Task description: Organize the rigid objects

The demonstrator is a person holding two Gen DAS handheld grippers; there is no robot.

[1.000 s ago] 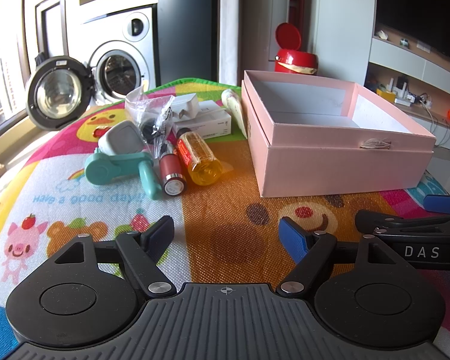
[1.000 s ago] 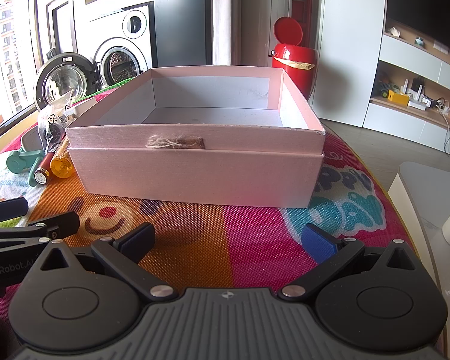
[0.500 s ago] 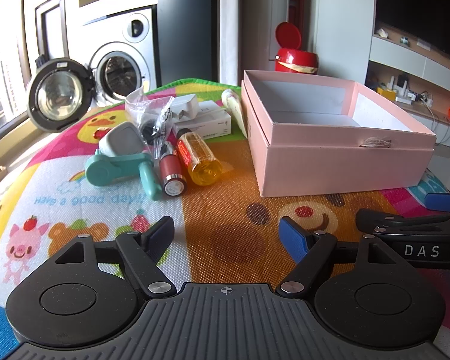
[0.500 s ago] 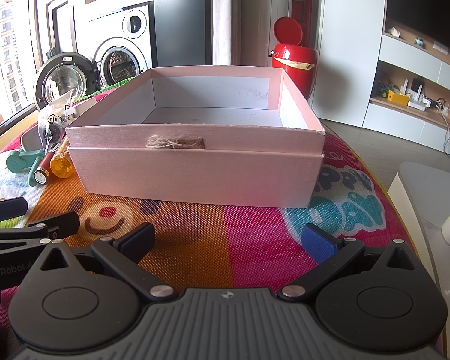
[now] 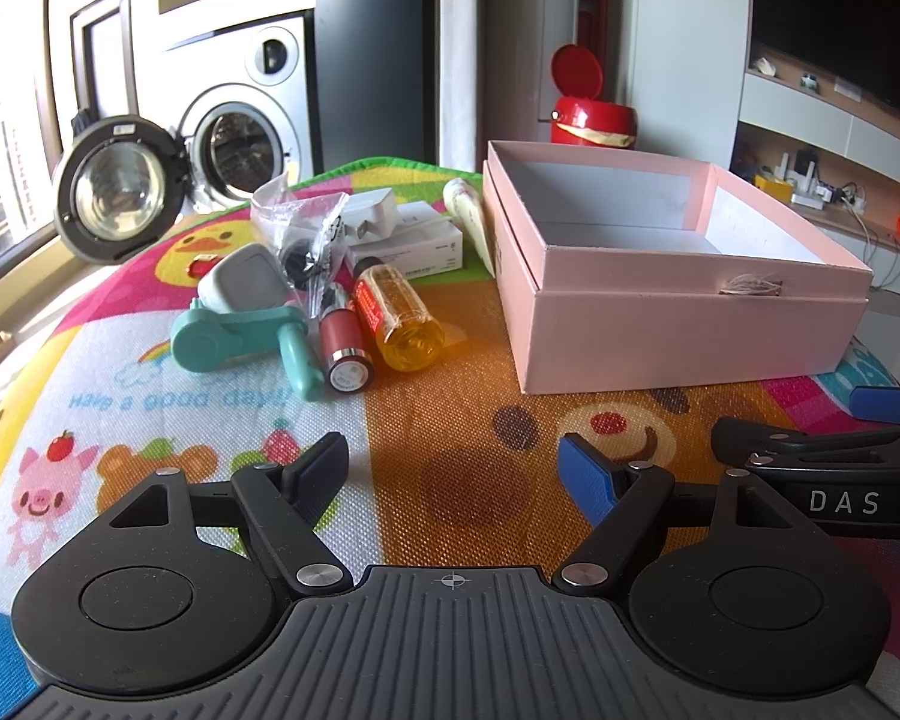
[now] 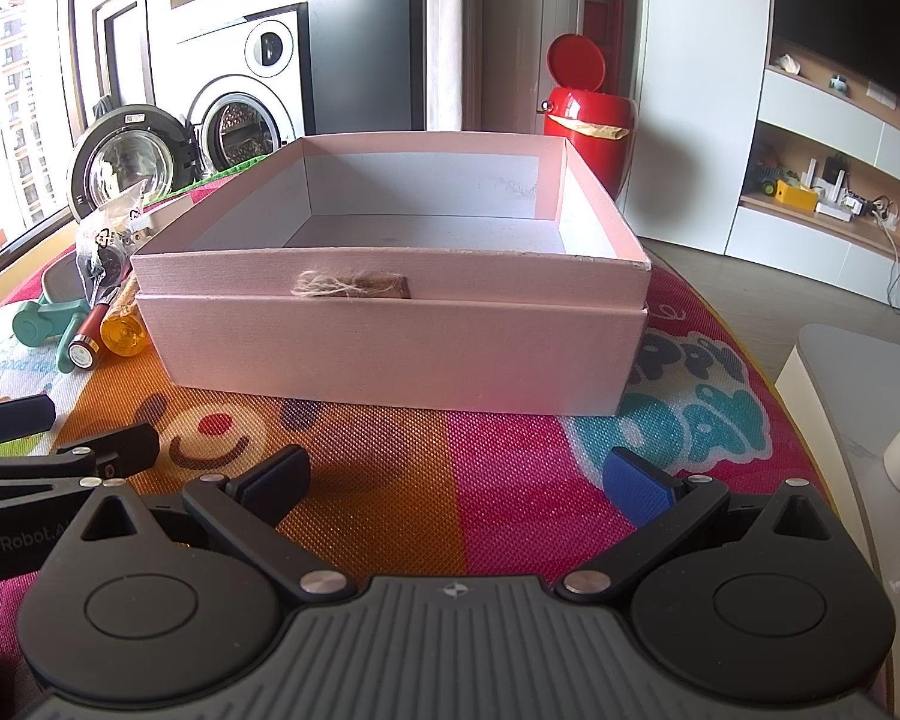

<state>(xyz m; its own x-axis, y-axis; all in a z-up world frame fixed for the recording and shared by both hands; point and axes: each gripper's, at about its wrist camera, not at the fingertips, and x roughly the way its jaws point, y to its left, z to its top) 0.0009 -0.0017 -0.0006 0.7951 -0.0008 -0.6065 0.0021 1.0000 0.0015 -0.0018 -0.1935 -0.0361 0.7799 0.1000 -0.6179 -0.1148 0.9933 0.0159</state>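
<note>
— Anything in the pink box (image 6: 390, 348) yet?

— Nothing, I can see its bare floor. All the bits sit in 1 heap on the play mat (image 5: 438, 444), just left of the box: amber bottle (image 5: 397, 313), red tube (image 5: 343, 341), teal tool (image 5: 240, 341), a plastic bag (image 5: 306, 234), white cartons (image 5: 414, 240).

— And the claws?

— Left gripper (image 5: 453, 468) and right gripper (image 6: 456, 477) both spread wide, holding nothing, low over the mat. I'd say sorting hasn't begun.

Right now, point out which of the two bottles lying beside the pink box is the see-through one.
The amber-yellow plastic bottle, nearer the pink cardboard box; the small maroon bottle beside it is opaque.
</note>
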